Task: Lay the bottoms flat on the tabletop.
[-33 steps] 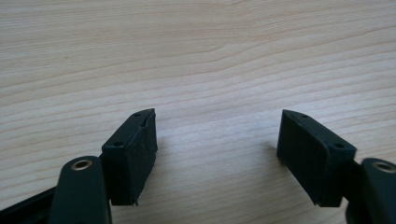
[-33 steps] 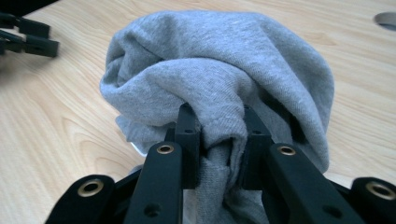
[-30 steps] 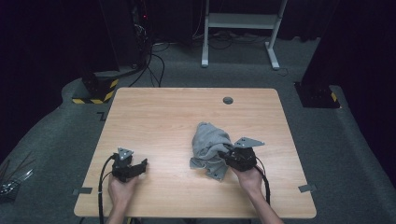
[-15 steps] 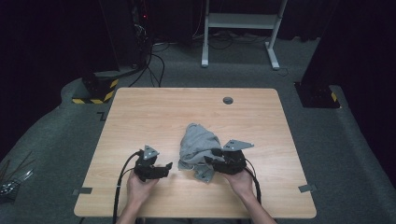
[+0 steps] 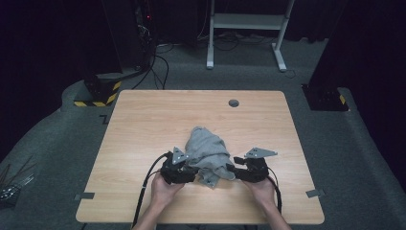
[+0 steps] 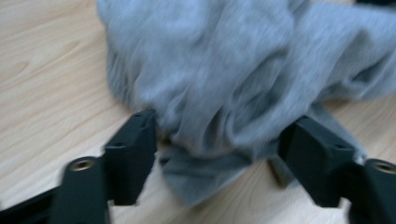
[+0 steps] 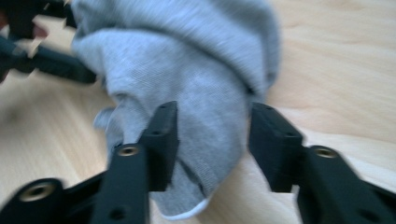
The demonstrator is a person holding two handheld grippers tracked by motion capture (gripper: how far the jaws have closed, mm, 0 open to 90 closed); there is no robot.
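Flanking the crumpled grey cloth [image 5: 207, 155] from left and right, left gripper [image 5: 190, 172] and right gripper [image 5: 230, 171] are closing half-wide jaws around its near folds, readying a two-sided pickup.

I can't tell whether the left gripper [image 6: 219, 154] presses the grey cloth [image 6: 233, 74]: that view is blurred. The cloth's top is cut off there too.

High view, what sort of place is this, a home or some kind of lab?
Probably a lab or recording studio, not a home: a bare wooden table on grey carpet, black curtained surroundings, an equipment rack trailing cables, and hazard-striped stand bases on the floor.
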